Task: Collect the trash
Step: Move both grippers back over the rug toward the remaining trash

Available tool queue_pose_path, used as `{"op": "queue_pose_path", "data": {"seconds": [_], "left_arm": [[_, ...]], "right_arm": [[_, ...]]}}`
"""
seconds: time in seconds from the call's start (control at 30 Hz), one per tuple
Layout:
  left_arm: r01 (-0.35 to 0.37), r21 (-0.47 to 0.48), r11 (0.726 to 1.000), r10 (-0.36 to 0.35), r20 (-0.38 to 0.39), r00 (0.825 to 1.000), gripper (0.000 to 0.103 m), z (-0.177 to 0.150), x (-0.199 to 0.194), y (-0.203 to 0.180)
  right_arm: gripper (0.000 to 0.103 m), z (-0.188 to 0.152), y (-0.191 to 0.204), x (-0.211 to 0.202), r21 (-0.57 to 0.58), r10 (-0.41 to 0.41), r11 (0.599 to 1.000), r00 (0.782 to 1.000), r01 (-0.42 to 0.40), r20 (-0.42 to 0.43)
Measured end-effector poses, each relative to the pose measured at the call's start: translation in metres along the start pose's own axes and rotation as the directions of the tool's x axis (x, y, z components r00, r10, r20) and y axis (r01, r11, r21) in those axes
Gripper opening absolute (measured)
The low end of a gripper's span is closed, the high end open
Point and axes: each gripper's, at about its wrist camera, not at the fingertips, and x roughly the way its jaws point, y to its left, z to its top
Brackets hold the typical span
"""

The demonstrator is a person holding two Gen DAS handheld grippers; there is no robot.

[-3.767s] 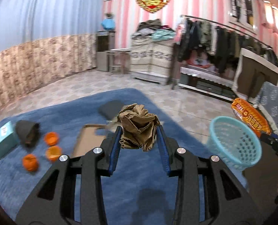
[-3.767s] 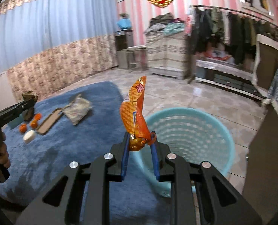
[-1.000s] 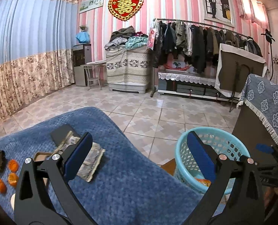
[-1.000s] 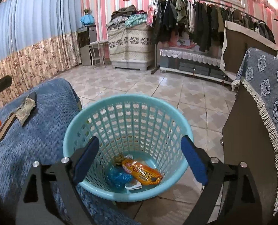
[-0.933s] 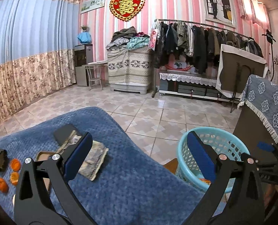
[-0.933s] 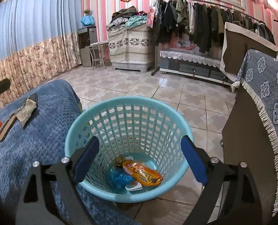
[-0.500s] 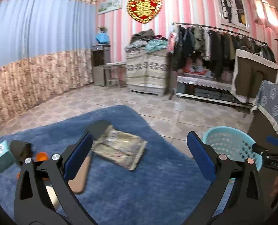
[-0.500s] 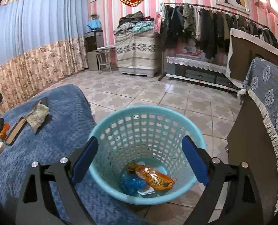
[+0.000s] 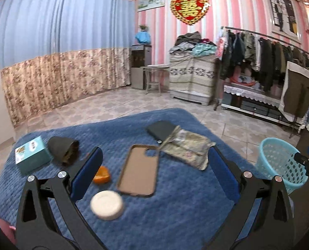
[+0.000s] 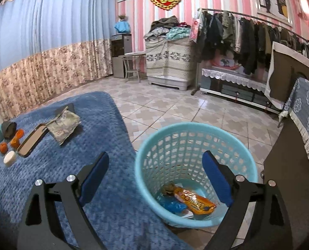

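Beside the blue blanket's (image 10: 50, 177) edge, the basket (image 10: 196, 129) stands on bare tiles; both grippers, left (image 9: 154, 175) and right (image 10: 154, 179), jaws wide apart, empty.

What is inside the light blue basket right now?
In the right wrist view the basket holds an orange snack wrapper, a blue wrapper, a crumpled brown wad and something small and white. The near wall hides part of the bottom.

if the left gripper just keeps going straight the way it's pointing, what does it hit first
Most likely the phone case, lying open side up on the blue blanket between the open left gripper's fingers. The white round puck sits nearer but lower left. Depth is uncertain.
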Motion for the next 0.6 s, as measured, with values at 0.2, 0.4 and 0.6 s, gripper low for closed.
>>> {"op": "queue_pose_path", "data": {"seconds": [0.2,0.4,0.6], "left_arm": [[-0.055,-0.037,0.998,0.055,-0.021,0.998,0.098,-0.014,-0.005,0.038],[-0.108,-0.065,0.992,0.105,-0.05,0.993,0.098,-0.027,-0.004,0.07],[-0.157,-0.099,0.983,0.149,-0.084,0.985,0.098,-0.038,0.0,0.097]], "right_arm": [[0.089,0.0,0.024,0.005,-0.038,0.03,0.999,1.0,-0.031,-0.007],[0.089,-0.005,0.049,0.015,-0.083,0.057,0.995,0.998,-0.059,-0.027],[0.089,-0.009,0.072,0.026,-0.122,0.095,0.988,0.994,-0.1,-0.047]]}}
